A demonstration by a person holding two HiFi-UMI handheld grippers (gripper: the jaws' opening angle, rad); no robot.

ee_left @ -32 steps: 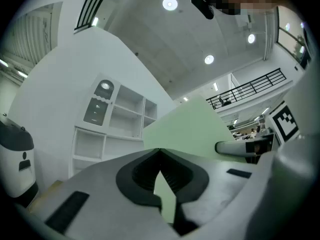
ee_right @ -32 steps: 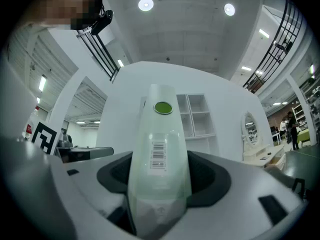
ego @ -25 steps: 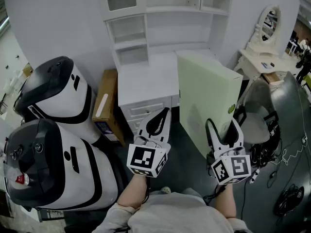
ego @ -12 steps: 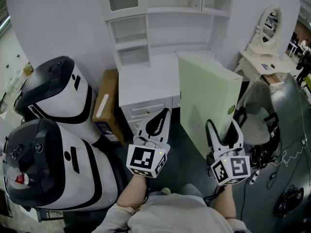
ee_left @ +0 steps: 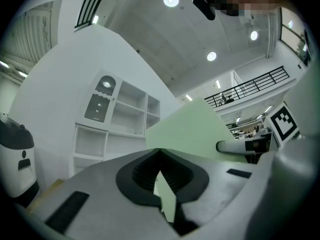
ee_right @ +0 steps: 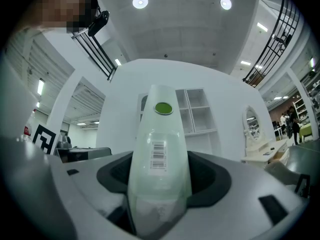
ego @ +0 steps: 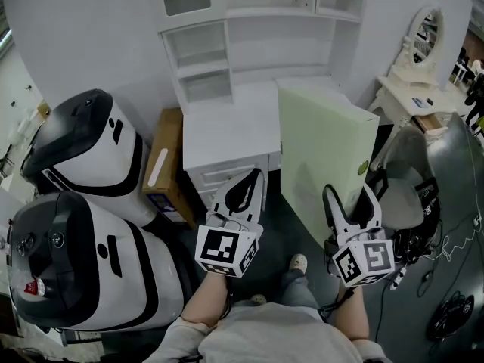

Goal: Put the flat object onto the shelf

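Note:
The flat object is a large pale green box (ego: pixel 321 150) held upright on edge in front of a white shelf unit (ego: pixel 227 44). My right gripper (ego: pixel 352 200) is shut on the box's near edge. In the right gripper view that edge (ee_right: pixel 159 154), with a barcode label and a green sticker, fills the gap between the jaws. My left gripper (ego: pixel 255 174) hangs just left of the box with its jaw tips together and nothing held. The left gripper view shows the box's face (ee_left: pixel 192 134) beyond the closed tips and the shelf (ee_left: pixel 120 119) behind.
Below the shelf is a white desk top with drawers (ego: pixel 227 127). Two large white-and-black machines (ego: pixel 83 150) (ego: pixel 76 271) crowd the left, with a cardboard carton (ego: pixel 162 165) beside them. A white dressing table with mirror (ego: pixel 412 59), a grey chair (ego: pixel 446 172) and floor cables (ego: pixel 450 308) are on the right.
Both grippers and the box have shifted a little together, the right gripper still gripping the box. A shoe has come into view on the floor between the grippers.

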